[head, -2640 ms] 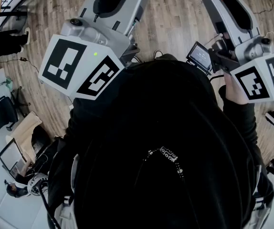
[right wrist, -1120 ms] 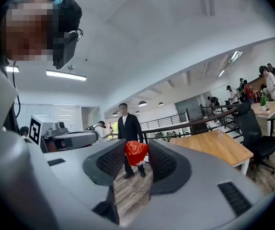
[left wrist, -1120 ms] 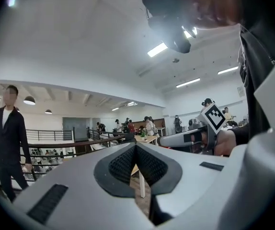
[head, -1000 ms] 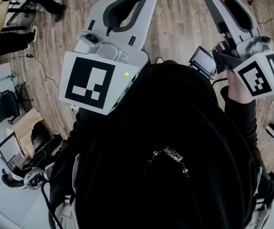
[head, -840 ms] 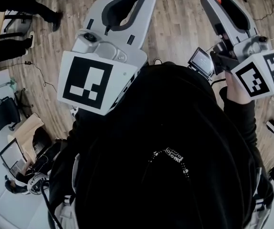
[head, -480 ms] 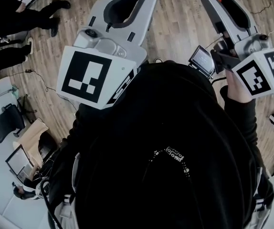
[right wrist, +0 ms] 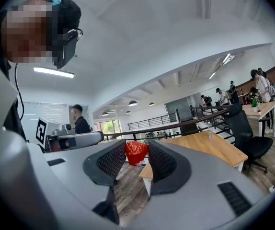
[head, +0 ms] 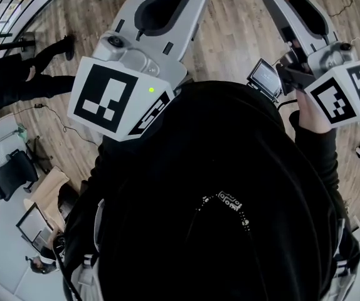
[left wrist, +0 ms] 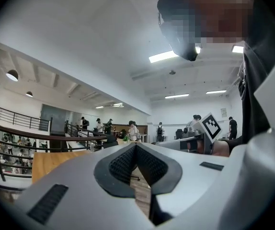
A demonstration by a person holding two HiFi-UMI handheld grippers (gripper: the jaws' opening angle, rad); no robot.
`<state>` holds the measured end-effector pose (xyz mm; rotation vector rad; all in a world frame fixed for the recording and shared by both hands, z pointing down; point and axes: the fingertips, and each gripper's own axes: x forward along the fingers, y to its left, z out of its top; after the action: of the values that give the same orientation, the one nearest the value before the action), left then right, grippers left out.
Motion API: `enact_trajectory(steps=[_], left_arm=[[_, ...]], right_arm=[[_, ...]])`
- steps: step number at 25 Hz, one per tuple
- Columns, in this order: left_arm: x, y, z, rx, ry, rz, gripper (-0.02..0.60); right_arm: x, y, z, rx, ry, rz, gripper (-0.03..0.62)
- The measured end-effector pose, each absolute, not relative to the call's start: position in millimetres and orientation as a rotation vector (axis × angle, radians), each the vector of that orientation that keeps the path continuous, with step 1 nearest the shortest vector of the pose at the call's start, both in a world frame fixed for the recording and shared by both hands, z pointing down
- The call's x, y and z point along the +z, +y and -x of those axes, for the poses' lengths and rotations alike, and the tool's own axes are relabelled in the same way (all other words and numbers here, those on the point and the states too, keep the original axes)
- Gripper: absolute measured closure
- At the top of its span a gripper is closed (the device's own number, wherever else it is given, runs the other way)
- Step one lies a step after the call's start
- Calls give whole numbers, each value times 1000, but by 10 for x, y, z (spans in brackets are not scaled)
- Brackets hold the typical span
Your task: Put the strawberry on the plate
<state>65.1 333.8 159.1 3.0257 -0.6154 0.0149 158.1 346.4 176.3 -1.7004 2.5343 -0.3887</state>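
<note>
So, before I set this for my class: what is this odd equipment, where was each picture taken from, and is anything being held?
No robot here: a person holds a hand tool with a two-jaw claw in each hand. One picture comes from a camera on their head, looking down over their black top to the wood floor. The patterned cubes are parts of the tools. The other two come from cameras riding on each tool, looking along its jaws. The left claw is shut on nothing. The right claw pinches a red strawberry at its tips. No plate or nearby tabletop shows, only distant desks.
</note>
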Motion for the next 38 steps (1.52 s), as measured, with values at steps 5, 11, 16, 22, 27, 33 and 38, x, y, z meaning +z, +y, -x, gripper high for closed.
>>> enact_trajectory(steps=[5, 11, 16, 22, 27, 33, 38], left_arm=[[1615, 3067, -705, 13, -495, -3028, 583], [1556, 2694, -652, 6, -398, -3038, 583], [1606, 2509, -547, -3, -377, -3031, 583], [1510, 2232, -168, -45, -254, -3022, 583], [1658, 1841, 340, -78, -322, -2971, 583], [1688, 1556, 663, -84, -399, -2973, 583], [1620, 1586, 713, -85, -450, -2968, 583]], right_arm=[[1767, 3161, -1584, -391, 2524, 1749, 437], [1743, 2787, -1493, -425, 2499, 1798, 437], [1813, 2609, -1401, -445, 2488, 1815, 437], [1674, 2140, -927, -452, 2518, 1826, 437], [1663, 1784, -444, -407, 2568, 1846, 437], [1601, 1552, -192, -416, 2598, 1828, 437], [1495, 1529, -96, -390, 2645, 1764, 437]])
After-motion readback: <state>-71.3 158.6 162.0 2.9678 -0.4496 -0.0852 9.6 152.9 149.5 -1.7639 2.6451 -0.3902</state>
